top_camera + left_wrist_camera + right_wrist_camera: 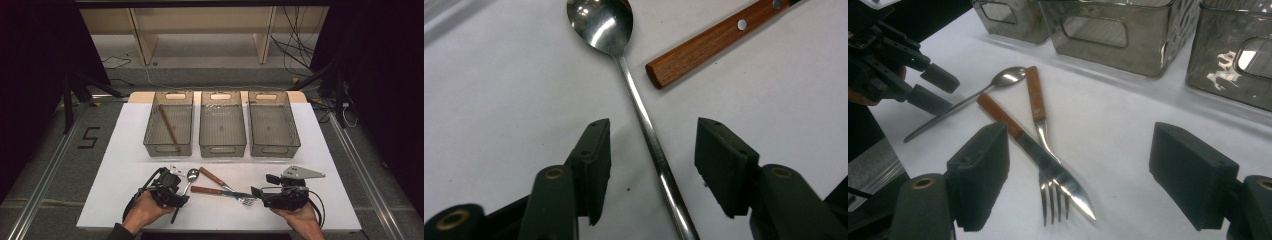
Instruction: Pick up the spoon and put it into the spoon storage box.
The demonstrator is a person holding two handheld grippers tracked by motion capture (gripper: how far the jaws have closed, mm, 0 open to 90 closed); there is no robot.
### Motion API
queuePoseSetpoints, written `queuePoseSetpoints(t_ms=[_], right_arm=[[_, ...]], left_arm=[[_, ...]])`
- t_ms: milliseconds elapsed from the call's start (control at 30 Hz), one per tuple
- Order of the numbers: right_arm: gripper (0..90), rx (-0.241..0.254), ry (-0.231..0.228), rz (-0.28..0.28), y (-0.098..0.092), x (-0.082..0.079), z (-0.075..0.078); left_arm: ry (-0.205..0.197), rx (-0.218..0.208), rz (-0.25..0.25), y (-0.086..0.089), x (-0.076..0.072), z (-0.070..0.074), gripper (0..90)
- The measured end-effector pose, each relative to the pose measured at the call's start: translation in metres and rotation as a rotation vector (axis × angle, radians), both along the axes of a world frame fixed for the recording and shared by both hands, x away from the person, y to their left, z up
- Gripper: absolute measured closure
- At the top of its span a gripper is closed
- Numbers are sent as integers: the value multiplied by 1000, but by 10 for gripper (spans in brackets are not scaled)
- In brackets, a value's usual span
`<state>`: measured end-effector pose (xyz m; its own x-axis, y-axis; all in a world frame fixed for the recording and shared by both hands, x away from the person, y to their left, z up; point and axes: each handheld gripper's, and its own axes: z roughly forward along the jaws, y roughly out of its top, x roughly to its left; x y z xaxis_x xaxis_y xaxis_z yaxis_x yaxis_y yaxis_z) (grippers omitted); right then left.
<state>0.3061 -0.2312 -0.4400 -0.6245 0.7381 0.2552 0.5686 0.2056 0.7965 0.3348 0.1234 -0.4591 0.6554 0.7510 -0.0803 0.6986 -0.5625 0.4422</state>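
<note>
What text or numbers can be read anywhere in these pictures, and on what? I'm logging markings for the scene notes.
"5": a black figure marked on the grey floor left of the table.
No words, brands or labels can be read on the spoon, the knife, the fork or the three bins.

A white table is carrying three clear bins in a row along its far side. The middle bin is sitting with the left bin and the right bin flanking it. Nearer than the middle bin, a spoon, a wooden-handled knife and a wooden-handled fork are lying together, knife crossing fork.
</note>
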Motion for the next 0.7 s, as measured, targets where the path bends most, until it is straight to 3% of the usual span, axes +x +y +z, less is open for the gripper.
queuePoseSetpoints(t_ms=[367,600,700], right_arm=[[257,-8,-2,6,4,0,0],[264,-10,-5,5,4,0,1],[266,-10,-6,3,3,0,1]], left_arm=[[29,78,-32,-7,0,-7,626],[27,99,-40,-9,1,-7,666],[26,98,-37,-8,2,-7,725]])
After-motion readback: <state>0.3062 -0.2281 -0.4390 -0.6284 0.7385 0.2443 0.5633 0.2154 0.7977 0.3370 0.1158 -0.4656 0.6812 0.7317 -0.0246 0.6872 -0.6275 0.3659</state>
